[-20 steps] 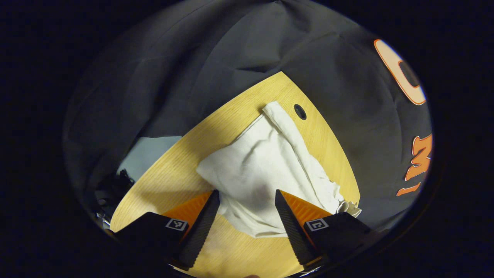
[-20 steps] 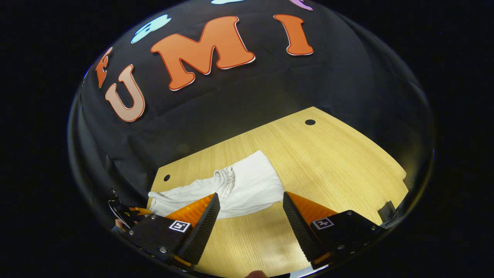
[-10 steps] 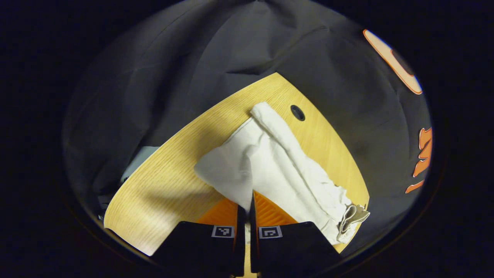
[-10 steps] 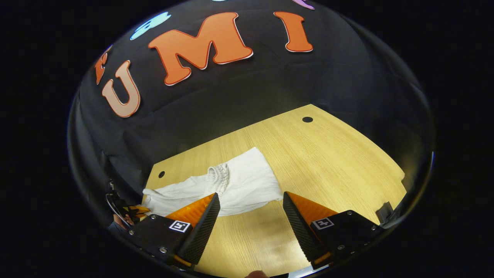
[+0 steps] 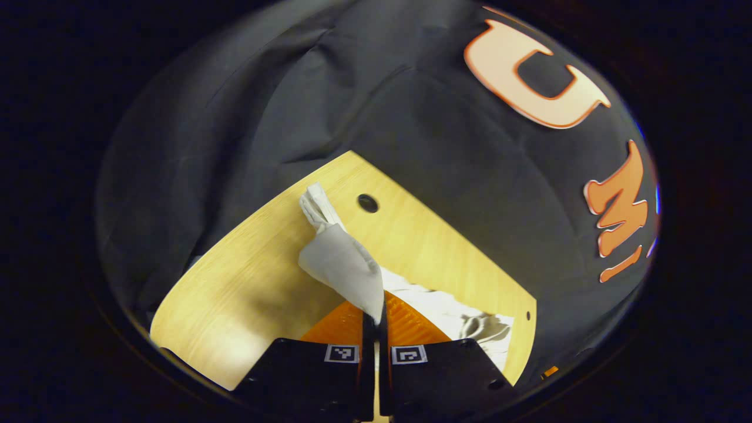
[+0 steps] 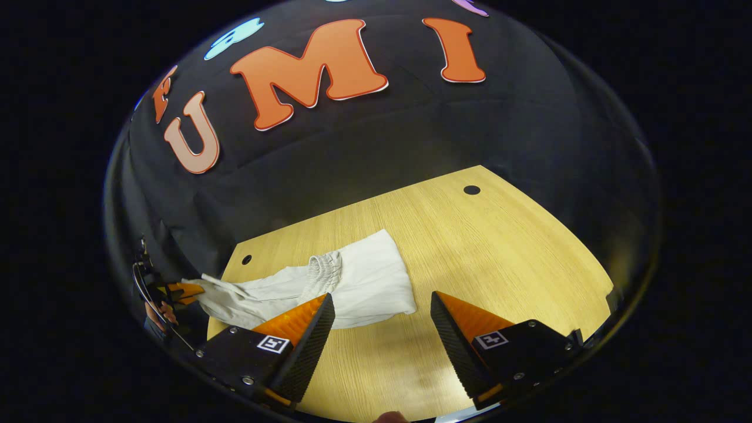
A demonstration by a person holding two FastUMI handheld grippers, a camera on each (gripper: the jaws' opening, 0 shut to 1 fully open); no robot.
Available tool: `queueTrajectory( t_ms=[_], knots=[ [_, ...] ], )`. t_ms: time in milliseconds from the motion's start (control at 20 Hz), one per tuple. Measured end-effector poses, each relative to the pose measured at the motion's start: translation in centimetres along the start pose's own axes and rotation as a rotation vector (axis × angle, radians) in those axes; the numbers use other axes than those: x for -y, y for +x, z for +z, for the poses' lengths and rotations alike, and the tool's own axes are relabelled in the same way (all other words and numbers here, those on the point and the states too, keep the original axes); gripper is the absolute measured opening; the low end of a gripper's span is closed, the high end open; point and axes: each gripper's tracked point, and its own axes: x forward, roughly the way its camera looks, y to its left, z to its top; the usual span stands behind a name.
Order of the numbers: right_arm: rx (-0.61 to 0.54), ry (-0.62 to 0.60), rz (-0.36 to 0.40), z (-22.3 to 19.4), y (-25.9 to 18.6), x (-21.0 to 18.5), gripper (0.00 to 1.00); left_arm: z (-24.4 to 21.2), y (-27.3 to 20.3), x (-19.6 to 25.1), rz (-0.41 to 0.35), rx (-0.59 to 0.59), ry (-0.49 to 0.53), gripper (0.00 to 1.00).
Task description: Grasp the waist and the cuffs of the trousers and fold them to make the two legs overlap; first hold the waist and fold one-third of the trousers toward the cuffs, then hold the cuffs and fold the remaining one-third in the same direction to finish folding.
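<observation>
Left gripper view
Left gripper (image 5: 376, 320): its fingers (image 5: 405, 324) are pressed together, with a fold of cloth pinched between their tips.
Trousers (image 5: 343, 267): white; the pinched part rises from the fingertips as a lifted flap and runs up and away to a bunched end just left of a dark hole.
Rest of the trousers: lies flat on the tabletop (image 5: 258, 288), to the right of the fingers, crumpled near the tabletop's right edge.
Hole (image 5: 368, 203): a dark round opening in the tabletop, beyond the fingertips and slightly to their left, just beside the bunched end of the cloth.
Booth wall (image 5: 294, 106): black cloth behind and around the tabletop.

Right gripper view
Right gripper (image 6: 382, 308): its fingers (image 6: 308, 341) are spread wide, with bare tabletop between them and nothing held.
Trousers (image 6: 364, 282): spread on the tabletop just beyond the fingertips, mostly ahead of the left finger, whose tip overlaps the near edge of the cloth.
Waist (image 6: 323, 273): a gathered, ribbed band running across the middle of the cloth, beyond the left finger.
Left gripper (image 6: 182, 289): far off to the left of the fingers, at the tabletop's edge, holding the stretched end of the trousers up off the wood; a hand (image 6: 157, 314) is below it.
Tabletop holes: one far ahead to the right (image 6: 471, 190), one near the far left corner (image 6: 247, 259).
</observation>
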Motion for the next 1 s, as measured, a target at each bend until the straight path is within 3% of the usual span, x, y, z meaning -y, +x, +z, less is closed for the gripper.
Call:
queueTrajectory(
  t_ms=[450, 1000],
  knots=[
    [0.017, -0.025, 0.059, 0.4, -1.0, 4.4, 0.99, -4.5, -0.8, 20.8, -0.162, 0.007, 0.149, 0.07],
    [0.045, 0.065, 0.018, 0.4, -2.7, 12.0, 0.99, -15.8, 4.0, 38.2, -0.270, -0.112, 0.380, 0.05]
  ],
)
